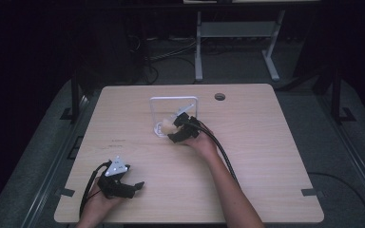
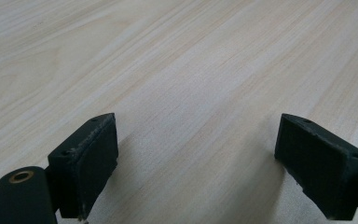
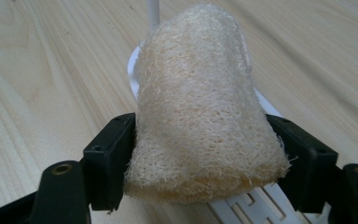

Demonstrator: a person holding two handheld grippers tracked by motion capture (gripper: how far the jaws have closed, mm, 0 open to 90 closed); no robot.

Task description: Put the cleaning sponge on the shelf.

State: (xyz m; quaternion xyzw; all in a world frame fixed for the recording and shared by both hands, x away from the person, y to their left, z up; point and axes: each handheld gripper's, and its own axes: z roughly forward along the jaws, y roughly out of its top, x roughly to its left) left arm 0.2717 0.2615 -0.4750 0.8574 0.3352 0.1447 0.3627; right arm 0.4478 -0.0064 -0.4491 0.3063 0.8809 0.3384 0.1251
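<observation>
From above, the wooden table [image 1: 266, 156] carries a white wire rack [image 1: 173, 116] near its middle; the right gripper [image 1: 171, 129] holds a pale loofah sponge [image 1: 165, 127] at the rack's base. The left gripper [image 1: 140, 185] rests near the front edge, well apart.

Left gripper view: jaws wide apart over bare wood.

Right gripper view: jaws clamped on the sponge's [image 3: 200, 112] sides, white rack [image 3: 242, 205] beneath.

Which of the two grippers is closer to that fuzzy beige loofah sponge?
The right gripper: its jaws clamp the loofah sponge on both sides, over the white rack. The left gripper sits open near the table's front left corner, far from it.
</observation>
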